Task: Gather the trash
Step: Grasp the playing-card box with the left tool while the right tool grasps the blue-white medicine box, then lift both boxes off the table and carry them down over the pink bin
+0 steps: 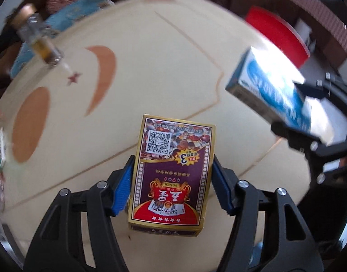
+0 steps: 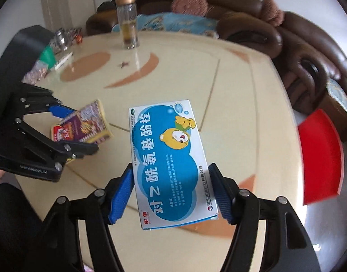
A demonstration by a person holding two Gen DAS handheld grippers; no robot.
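Two handheld grippers with black arms and blue ribbed pads hover over a cream table (image 2: 196,52) with orange crescent and oval patterns and a small dark star.

Left gripper (image 1: 172,181): its pads press on both long sides of a playing-card box (image 1: 171,172), maroon and gold, with a QR code and the word POKER printed upside down from this camera. The box is lifted clear of the tabletop and points away from the camera. From the right wrist camera the same box (image 2: 82,124) appears at the left, tilted, pinched between the left gripper's fingers (image 2: 60,111).

Right gripper (image 2: 171,190): its pads are clamped on the long sides of a blue and white medicine box (image 2: 171,158) showing a cartoon yellow bear and large Chinese characters. This box is also off the table, held at a slant. In the left wrist camera it shows at the right edge, blurred (image 1: 271,90).

On the table's far side stands a clear glass jar (image 2: 128,22) with a bronze lid and some amber liquid at the bottom. Small clutter, including something green (image 2: 47,56) and some glassware, sits at the far left edge. A red bin (image 2: 321,156) stands just beyond the table's right edge. A brown leather sofa (image 2: 298,45) with a pink round cushion (image 2: 188,3) curves behind the table.
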